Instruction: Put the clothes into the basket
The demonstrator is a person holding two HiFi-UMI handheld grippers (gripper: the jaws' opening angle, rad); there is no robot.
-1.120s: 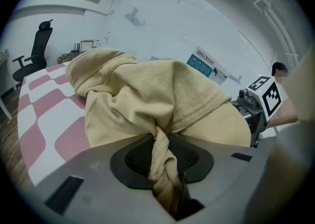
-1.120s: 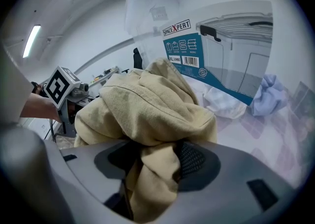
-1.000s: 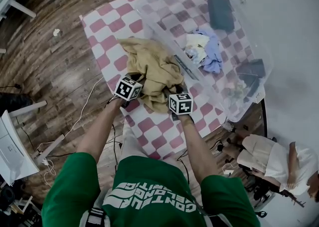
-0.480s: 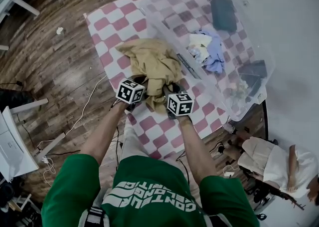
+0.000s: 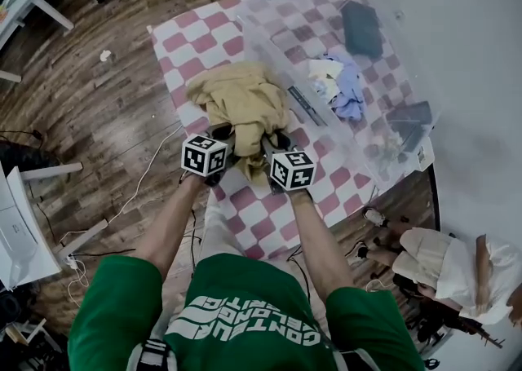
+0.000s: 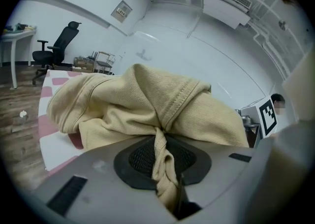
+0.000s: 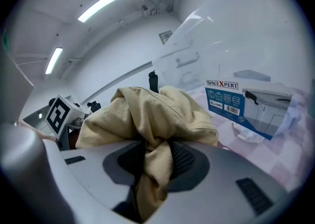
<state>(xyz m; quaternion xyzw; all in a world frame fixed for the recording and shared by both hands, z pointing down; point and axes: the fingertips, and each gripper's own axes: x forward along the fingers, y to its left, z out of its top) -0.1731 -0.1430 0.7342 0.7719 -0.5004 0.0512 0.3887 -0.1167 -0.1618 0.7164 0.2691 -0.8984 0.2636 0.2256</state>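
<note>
Left gripper (image 5: 222, 134): jaws have just been closing and are clamped on a twisted fold of the tan garment (image 5: 241, 100); in the left gripper view the fold runs down between the two pads (image 6: 142, 156).
Right gripper (image 5: 273, 143): jaws have just been closing and are clamped on another bunched fold of the same garment, which fills the gap in the right gripper view.
Gripper spacing: side by side, near each other, at the garment's near edge.
Tan garment: crumpled in a heap over the checked cloth (image 5: 192, 31), just beside the near wall of the clear bin (image 5: 408, 55), outside it. Contact between its lower folds and the cloth cannot be determined.
Clear bin: stands on the checked cloth and holds a pale blue garment (image 5: 349, 88) and a dark item (image 5: 361, 27).
Support surface: the cloth lies on a wooden floor (image 5: 98, 108).
</note>
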